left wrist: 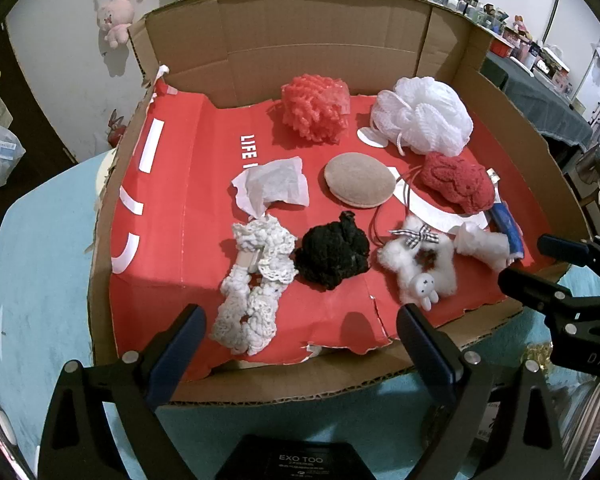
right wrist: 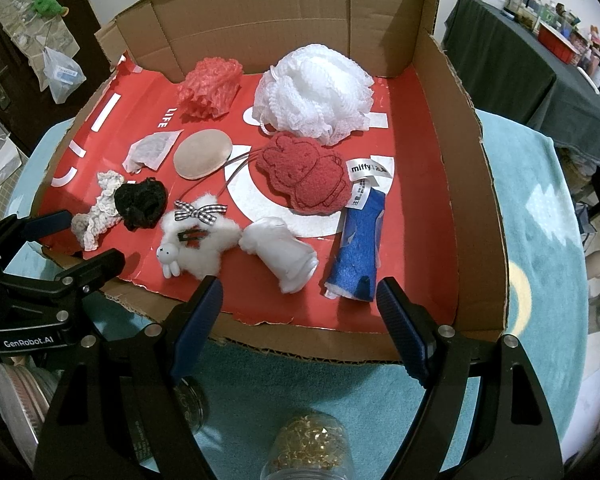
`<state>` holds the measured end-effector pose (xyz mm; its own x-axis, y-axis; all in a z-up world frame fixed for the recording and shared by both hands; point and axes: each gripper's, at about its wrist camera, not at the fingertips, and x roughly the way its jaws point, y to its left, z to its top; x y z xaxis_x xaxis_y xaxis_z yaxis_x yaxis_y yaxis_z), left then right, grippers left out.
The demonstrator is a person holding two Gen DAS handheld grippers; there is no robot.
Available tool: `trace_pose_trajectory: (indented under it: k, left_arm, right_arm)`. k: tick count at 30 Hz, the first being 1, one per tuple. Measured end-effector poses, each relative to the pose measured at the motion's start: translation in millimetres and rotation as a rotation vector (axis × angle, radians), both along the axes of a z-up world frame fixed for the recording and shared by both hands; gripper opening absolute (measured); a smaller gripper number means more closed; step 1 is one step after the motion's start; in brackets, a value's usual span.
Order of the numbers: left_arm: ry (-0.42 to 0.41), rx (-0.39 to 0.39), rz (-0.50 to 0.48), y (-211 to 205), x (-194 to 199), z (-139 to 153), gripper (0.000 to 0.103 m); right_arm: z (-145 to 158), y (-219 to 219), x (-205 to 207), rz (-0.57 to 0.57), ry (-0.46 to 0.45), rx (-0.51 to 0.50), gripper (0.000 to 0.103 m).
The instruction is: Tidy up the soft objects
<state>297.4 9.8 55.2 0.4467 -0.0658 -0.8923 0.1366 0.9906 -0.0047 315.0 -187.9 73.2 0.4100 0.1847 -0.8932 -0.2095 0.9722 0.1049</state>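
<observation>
Soft objects lie on a red sheet inside an open cardboard box (left wrist: 260, 36). At the back are a coral mesh puff (left wrist: 314, 108) and a white bath puff (left wrist: 424, 116). In the middle are a white tissue (left wrist: 272, 186), a beige round pad (left wrist: 358, 184) and a red plush rabbit (right wrist: 306, 176). At the front are a white lace scrunchie (left wrist: 252, 284), a black scrunchie (left wrist: 332, 254), a white fluffy rabbit clip (right wrist: 200, 240), a white rolled sock (right wrist: 280, 256) and a blue roll (right wrist: 358, 248). My left gripper (left wrist: 300, 332) and right gripper (right wrist: 300, 304) are open and empty at the box's front edge.
The box sits on a teal cloth (right wrist: 540, 208). A jar of gold bits (right wrist: 312, 448) and glass jars (right wrist: 188, 400) stand under my right gripper. A dark-covered table with clutter (right wrist: 520, 52) is at the right. Plush toys hang on the wall (left wrist: 116, 16).
</observation>
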Motion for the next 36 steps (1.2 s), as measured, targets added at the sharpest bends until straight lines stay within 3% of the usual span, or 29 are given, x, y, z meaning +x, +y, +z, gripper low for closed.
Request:
trace_pose_trajectory:
  k: [13, 20, 28, 31, 36]
  left_arm:
    - [-0.02, -0.041, -0.002, 3, -7, 9, 0.098]
    - [-0.212, -0.057, 0.05, 23, -51, 71, 0.098]
    - [-0.43, -0.132, 0.066, 33, -155, 113, 0.103]
    - [-0.463, -0.156, 0.073, 31, -190, 110, 0.103]
    - [-0.464, -0.169, 0.064, 22, -230, 81, 0.103]
  right_arm:
    - [4, 0, -1, -0.001, -0.019, -0.01, 0.079]
    - [46, -18, -16, -0.058, -0.146, -0.001, 0.079]
    - [94, -19, -102, -0.024, -0.33, -0.024, 0.079]
    - [100, -18, -147, 0.005, -0.382, 0.008, 0.092]
    - [84, -9, -208, 0.04, -0.433, 0.021, 0.093]
